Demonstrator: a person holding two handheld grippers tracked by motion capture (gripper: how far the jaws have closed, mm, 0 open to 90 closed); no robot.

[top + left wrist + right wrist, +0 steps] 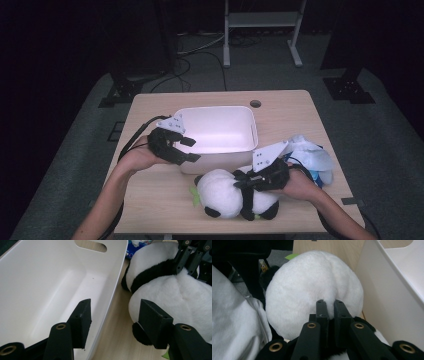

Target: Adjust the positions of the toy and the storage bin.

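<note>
My right gripper (248, 181) pinches a fold of the soft, light panda plush (225, 192) lying beside the white bin (220, 150), my left gripper (186, 150) spread, so I'd grip deeper fur

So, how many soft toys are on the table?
2. The panda toy lies in front of the white bin, pinched by the right gripper. A white and blue toy lies behind that hand, partly hidden.

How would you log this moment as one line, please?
right gripper: shut on panda plush | left gripper: open beside white bin | bin: empty
</note>
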